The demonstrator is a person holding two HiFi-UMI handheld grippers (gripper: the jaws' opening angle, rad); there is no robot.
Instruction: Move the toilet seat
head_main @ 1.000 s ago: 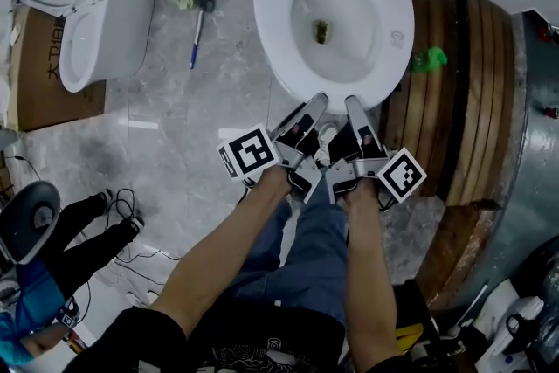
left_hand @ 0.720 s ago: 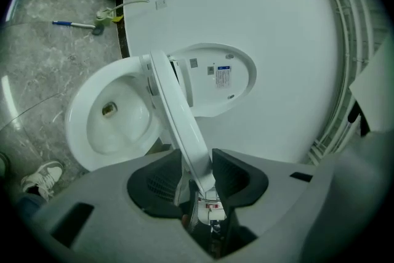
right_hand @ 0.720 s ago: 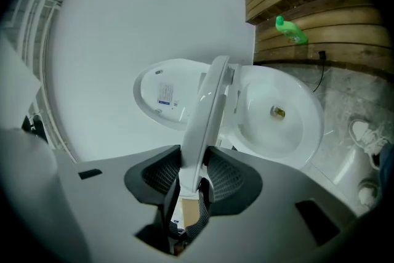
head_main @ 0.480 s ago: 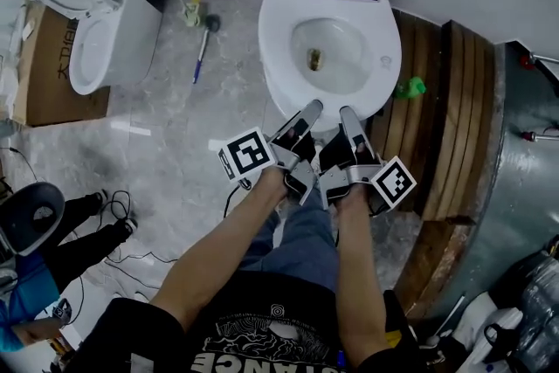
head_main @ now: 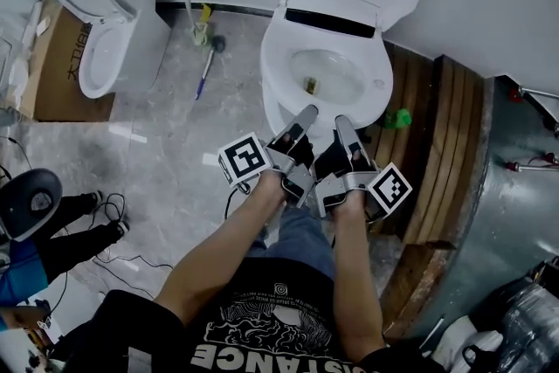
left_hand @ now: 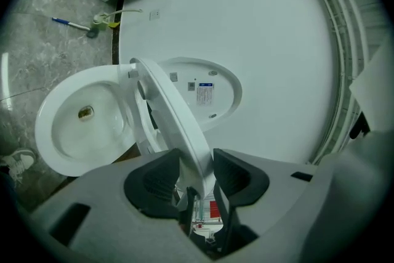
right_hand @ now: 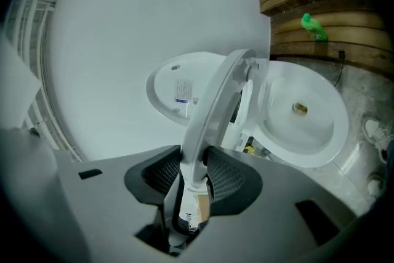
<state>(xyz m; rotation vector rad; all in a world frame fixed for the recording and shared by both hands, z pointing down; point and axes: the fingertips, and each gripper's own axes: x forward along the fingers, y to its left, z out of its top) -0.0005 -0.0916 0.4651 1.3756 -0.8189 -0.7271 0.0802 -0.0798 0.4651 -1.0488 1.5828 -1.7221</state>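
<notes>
Toilet seat (left_hand: 172, 115): it stands partway up, tilted on its hinge between the open bowl (left_hand: 86, 123) and the lid (left_hand: 203, 92), which rests upright against the wall.
Left claw (left_hand: 197, 177): its pads are closed on the seat's front rim, and the jaws have just been opening a little with the rim between them.
Right claw (right_hand: 194, 170): it pinches the same rim just beside the left one, and its jaws have just been closing with the rim between them.
Why held so: gripping the front edge, farthest from the hinge, probably gives the most leverage. Two grips side by side likely keep the ring from twisting as it swings.
Head view alone shows: both claws sit close together over the bowl's front, with a second toilet (head_main: 113, 31) and a brush (head_main: 206, 57) on the floor well apart.
Gripper views alone show: the seat appears edge-on and lifted clear of the bowl, and each pad's contact with the rim is visible. From above the ring looks nearly flat.
</notes>
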